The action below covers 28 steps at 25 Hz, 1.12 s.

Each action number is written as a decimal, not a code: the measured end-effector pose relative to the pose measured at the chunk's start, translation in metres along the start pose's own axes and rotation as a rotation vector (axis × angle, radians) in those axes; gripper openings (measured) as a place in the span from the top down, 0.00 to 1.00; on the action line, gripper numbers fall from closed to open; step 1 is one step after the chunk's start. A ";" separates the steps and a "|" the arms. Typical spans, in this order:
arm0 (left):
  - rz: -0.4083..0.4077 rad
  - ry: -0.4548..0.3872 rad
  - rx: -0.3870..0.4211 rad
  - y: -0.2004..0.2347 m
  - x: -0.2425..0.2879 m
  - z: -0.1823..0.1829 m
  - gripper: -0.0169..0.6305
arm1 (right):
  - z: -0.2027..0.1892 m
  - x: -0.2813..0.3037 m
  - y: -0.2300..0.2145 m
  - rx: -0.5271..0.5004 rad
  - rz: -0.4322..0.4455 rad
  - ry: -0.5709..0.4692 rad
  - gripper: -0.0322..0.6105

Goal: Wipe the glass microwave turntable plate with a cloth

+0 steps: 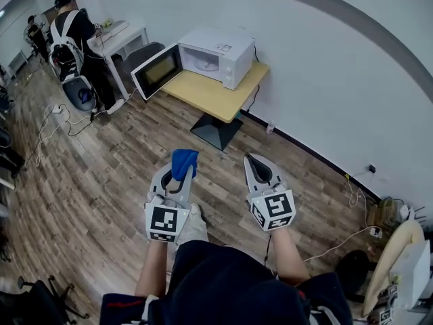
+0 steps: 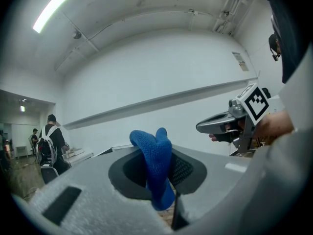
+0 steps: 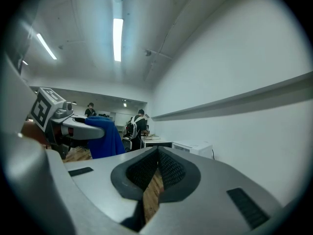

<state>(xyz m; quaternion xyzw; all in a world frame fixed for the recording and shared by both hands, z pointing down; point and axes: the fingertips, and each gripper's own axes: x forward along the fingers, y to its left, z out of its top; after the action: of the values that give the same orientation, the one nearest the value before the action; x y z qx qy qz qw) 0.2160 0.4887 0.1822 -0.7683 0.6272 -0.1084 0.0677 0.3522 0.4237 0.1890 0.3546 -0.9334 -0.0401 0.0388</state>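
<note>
We cannot pick out the glass turntable plate itself. By our judgement it sits inside the microwave point(image 1: 218, 51), whose door point(image 1: 157, 70) hangs open at the upper centre of the head view, leaving the cavity ready to reach into. The oven stands at the far end of a wooden worktop point(image 1: 211, 97), well apart from us across the plank floor point(image 1: 101, 175).

The blue cloth point(image 1: 184, 162) is pinched in the left tool point(image 1: 177, 176), lower centre of the head view. The pads are clamped on its middle, so a folded lobe stands up past the tips and a tail hangs below. We read that as a grip that leaves free fabric to press against glass.

The right tool point(image 1: 256, 162) is level just beside it, jaws closed together on nothing (only a thin slit of floor shows between the pads in the right gripper view). It looks kept free to steady or lift the plate.

Both tools point toward the microwave, so we are at the approach stage and wiping is not yet begun.
</note>
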 end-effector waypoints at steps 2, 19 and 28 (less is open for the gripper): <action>-0.003 0.001 -0.005 0.004 0.011 -0.004 0.89 | -0.003 0.010 -0.004 -0.003 0.001 0.005 0.94; 0.009 0.001 -0.014 0.150 0.115 -0.020 0.89 | 0.012 0.193 -0.021 -0.026 0.023 0.017 0.94; -0.024 0.012 -0.021 0.237 0.166 -0.045 0.89 | 0.012 0.293 -0.014 -0.038 0.007 0.043 0.94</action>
<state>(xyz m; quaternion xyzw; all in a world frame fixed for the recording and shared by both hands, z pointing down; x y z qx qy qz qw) 0.0112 0.2790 0.1819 -0.7758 0.6194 -0.1072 0.0548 0.1412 0.2191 0.1886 0.3511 -0.9327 -0.0500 0.0659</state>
